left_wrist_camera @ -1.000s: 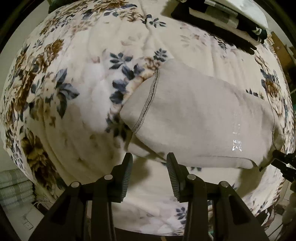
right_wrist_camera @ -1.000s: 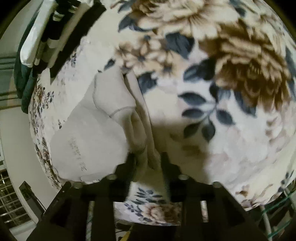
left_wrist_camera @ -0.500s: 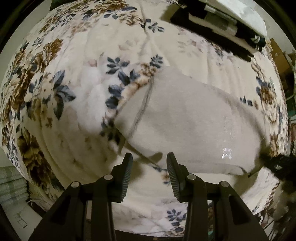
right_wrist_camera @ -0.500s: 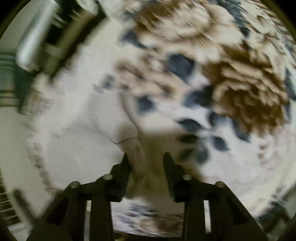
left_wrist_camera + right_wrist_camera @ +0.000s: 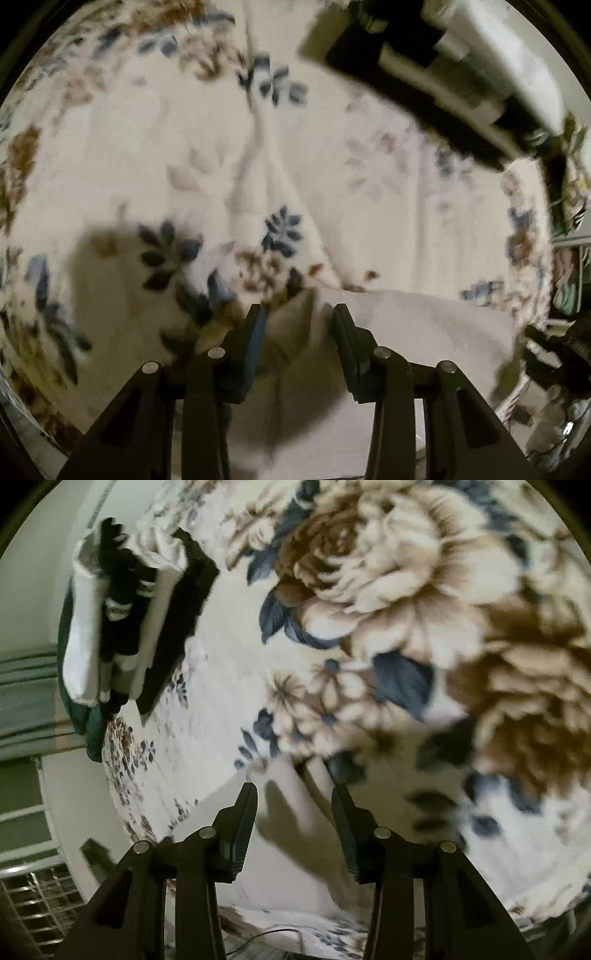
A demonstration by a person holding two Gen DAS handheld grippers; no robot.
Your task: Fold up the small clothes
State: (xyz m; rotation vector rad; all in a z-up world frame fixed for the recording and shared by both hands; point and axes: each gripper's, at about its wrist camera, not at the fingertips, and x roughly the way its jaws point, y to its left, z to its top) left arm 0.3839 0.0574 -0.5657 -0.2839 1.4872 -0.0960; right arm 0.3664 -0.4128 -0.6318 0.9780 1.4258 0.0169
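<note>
Two grippers, left gripper (image 5: 298,325) and right gripper (image 5: 294,799), jaws spread, straddle one beige garment (image 5: 424,317) on one floral blanket (image 5: 110,155).

Matt beige knit garment (image 5: 406,321) on a plush, fuzzy floral blanket (image 5: 110,166); ribbed black jaws.

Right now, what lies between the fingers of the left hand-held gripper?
In the left wrist view, a fold of the beige garment lies between the open fingers.

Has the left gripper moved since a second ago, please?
Yes. The left gripper has gone forward: its open jaws now straddle the beige garment's edge, and the folded pile looms nearer.
</note>
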